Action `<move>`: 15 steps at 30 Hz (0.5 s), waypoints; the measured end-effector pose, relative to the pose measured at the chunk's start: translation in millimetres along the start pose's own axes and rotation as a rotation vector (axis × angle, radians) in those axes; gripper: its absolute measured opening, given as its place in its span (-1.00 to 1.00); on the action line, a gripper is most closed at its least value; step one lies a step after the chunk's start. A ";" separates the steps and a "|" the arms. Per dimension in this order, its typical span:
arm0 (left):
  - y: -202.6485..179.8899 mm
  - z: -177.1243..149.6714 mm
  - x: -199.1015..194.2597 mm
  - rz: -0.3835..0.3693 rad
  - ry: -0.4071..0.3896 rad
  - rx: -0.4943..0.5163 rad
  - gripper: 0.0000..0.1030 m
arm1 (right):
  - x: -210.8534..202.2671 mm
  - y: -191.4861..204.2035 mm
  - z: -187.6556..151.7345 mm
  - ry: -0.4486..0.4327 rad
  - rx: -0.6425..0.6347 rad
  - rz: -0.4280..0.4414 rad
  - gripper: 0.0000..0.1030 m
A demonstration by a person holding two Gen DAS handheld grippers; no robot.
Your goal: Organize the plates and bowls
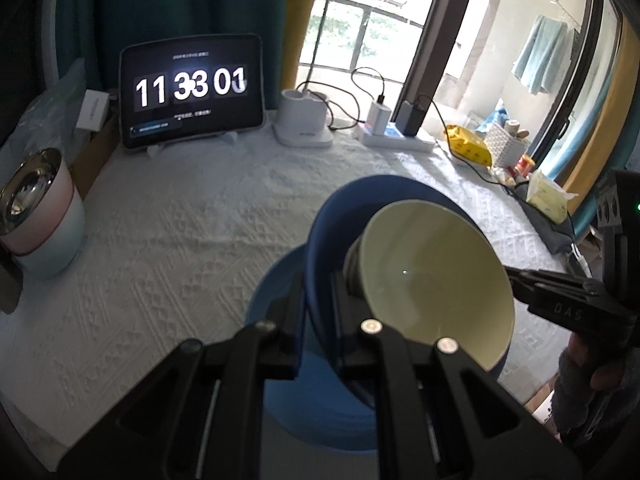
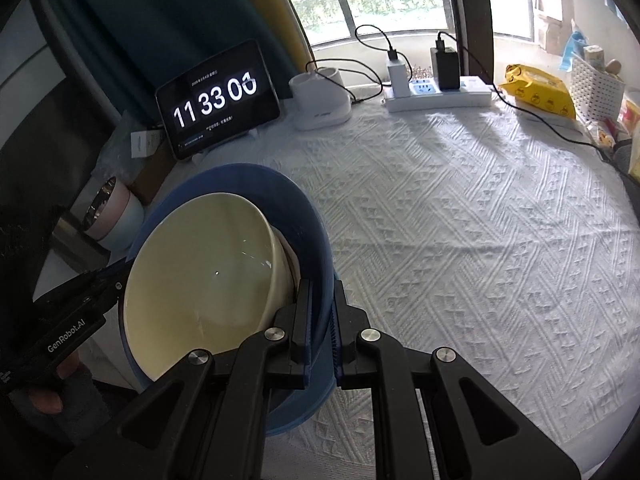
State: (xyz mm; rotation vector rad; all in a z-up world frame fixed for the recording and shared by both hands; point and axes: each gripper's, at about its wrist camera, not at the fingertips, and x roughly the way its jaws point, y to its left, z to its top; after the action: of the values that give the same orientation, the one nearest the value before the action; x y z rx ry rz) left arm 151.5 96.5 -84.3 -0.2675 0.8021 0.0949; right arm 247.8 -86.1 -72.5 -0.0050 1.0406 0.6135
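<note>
A blue bowl holds a cream bowl nested inside it, both lifted and tilted above the white tablecloth. My left gripper is shut on the blue bowl's rim on one side. My right gripper is shut on the blue bowl's rim on the opposite side; it also shows in the left wrist view. The cream bowl fills the blue one in the right wrist view. A lighter blue round piece lies under the bowls; I cannot tell what it is.
A pink and white pot with a steel liner stands at the table's left edge. At the back are a tablet clock, a white holder, a power strip with chargers, cables, a yellow packet and a white basket.
</note>
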 end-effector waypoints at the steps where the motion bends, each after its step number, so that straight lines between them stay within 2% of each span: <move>1: 0.7 -1.5 0.7 0.003 0.002 0.000 -0.82 | 1.5 0.6 -0.7 0.004 -0.001 -0.002 -0.78; 15: 10.2 -10.9 6.1 0.022 0.032 -0.021 -0.82 | 7.5 10.5 0.1 0.022 -0.017 0.001 -0.77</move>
State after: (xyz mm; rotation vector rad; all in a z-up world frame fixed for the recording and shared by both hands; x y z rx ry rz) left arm 146.3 103.3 -98.0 -0.2810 0.8368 0.1203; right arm 245.5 -73.8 -75.5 -0.0259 1.0569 0.6241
